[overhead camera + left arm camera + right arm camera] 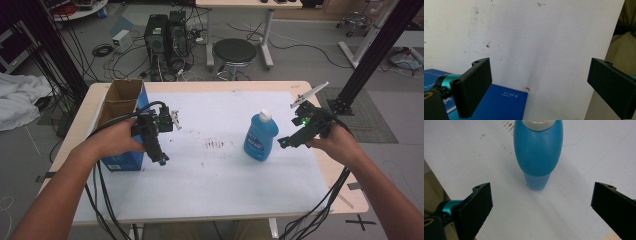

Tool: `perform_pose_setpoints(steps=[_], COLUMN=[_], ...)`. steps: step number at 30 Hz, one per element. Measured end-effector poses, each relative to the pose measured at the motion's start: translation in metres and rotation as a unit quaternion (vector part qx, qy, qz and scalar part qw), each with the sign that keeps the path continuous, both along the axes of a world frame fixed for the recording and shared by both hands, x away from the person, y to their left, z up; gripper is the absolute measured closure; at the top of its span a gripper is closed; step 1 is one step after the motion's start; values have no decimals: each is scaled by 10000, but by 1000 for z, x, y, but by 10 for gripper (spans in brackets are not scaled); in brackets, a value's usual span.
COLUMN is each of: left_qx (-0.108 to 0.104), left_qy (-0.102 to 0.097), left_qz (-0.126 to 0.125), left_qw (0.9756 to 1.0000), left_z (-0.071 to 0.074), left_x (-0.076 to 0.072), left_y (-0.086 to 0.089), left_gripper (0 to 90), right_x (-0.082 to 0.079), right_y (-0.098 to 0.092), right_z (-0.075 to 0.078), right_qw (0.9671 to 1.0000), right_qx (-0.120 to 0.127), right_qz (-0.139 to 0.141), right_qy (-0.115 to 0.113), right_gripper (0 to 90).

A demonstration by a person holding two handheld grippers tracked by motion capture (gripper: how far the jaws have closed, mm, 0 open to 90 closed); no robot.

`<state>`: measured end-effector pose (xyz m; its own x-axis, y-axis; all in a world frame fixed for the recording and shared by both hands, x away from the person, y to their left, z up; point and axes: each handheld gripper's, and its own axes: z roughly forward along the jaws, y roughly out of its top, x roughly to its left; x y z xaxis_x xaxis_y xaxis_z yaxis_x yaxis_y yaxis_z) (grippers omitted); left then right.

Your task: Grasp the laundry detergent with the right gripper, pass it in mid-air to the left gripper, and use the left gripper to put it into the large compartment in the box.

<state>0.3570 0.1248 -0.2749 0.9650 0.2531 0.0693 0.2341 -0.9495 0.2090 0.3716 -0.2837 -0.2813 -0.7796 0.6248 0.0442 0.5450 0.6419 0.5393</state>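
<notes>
Right gripper view has the blue bottle (pixel 537 152) standing upright on the tabletop (pixel 579 202) ahead of and between the wide-apart jaws, likely smooth, slippery plastic, best gripped across its broad belly; left jaws gape, too.

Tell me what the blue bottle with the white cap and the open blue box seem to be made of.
Blue bottle with white cap: likely plastic, smooth with a soft sheen and moulded seam line. Open blue box: apparently cardboard, brown raw inside, printed blue outside with a slight gloss.
</notes>
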Motion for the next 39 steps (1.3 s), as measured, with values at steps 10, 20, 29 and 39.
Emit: perform_pose_setpoints(steps=[10,20,29,39], left_qx=[12,-11,9,37], left_qy=[18,40,50,73], left_qz=[-22,-28,-23,-23], left_qw=[10000,10000,10000,10000], left_z=[-2,-4,-6,-8], left_x=[2,4,6,8], left_y=[-2,-5,-6,-8], left_gripper=[57,57,57,57], right_x=[-4,-7,-10,-7], right_y=[-5,-8,-12,-9], right_z=[-20,-41,-55,-67], right_qw=[9986,9956,9913,9895], right_qx=[425,811,1140,1252], right_qz=[-118,-159,-223,-182], right_qy=[-292,-438,-615,-705], right_gripper=[27,27,27,27])
